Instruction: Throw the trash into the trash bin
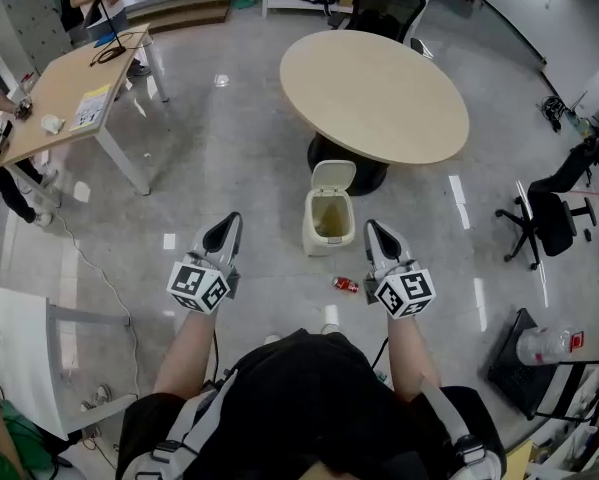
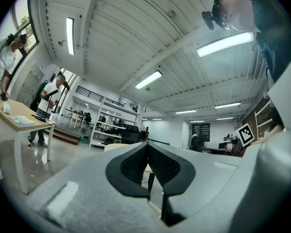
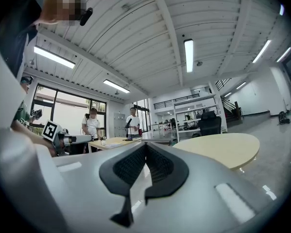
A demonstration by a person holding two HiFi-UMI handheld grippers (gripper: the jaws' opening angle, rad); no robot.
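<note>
A small cream trash bin (image 1: pixel 329 216) stands on the floor with its lid flipped up, just in front of the round table. A red piece of trash (image 1: pixel 345 284) lies on the floor near the bin, beside my right gripper. Both grippers are held level in front of the person. My left gripper (image 1: pixel 229 224) is shut with nothing in it, to the left of the bin. My right gripper (image 1: pixel 372 229) is shut and empty, to the right of the bin. In the left gripper view the pads (image 2: pixel 135 166) meet at the tip; the right gripper view shows the same (image 3: pixel 157 166).
A round beige table (image 1: pixel 374 93) stands behind the bin, with a black chair (image 1: pixel 384 8) beyond it. A wooden desk (image 1: pixel 74 93) is at the far left with people by it. An office chair (image 1: pixel 539 218) stands at the right. A white table (image 1: pixel 14 343) is at the lower left.
</note>
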